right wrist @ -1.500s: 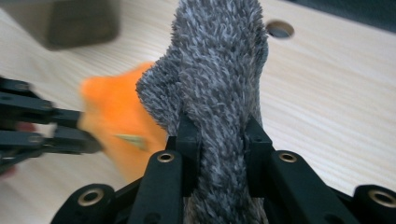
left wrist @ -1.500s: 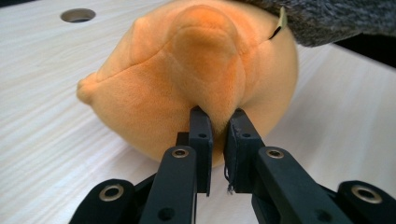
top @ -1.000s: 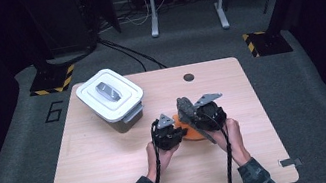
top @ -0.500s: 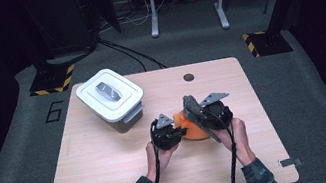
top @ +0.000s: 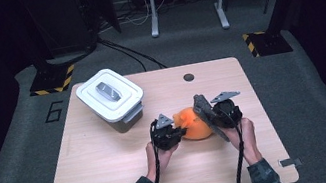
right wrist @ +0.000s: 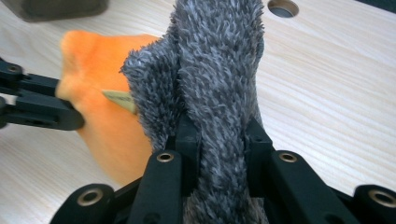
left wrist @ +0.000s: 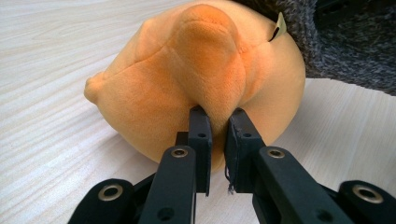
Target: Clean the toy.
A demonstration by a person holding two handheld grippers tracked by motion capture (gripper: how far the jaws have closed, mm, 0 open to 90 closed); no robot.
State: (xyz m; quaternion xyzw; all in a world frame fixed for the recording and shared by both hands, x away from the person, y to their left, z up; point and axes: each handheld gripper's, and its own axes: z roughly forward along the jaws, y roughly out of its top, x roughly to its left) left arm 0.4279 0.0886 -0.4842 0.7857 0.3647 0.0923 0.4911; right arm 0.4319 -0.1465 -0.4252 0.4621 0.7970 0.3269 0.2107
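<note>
Orange plush [left wrist: 196,79] is pinched by the left gripper [left wrist: 218,122]; grey fuzzy cover [right wrist: 219,70] is clamped in the right gripper [right wrist: 218,135].

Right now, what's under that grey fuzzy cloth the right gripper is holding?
The grey fuzzy cloth, pinched in the right gripper, drapes over one side of the orange plush toy. A small tag peeks out at its edge. The toy's covered side is hidden.
</note>
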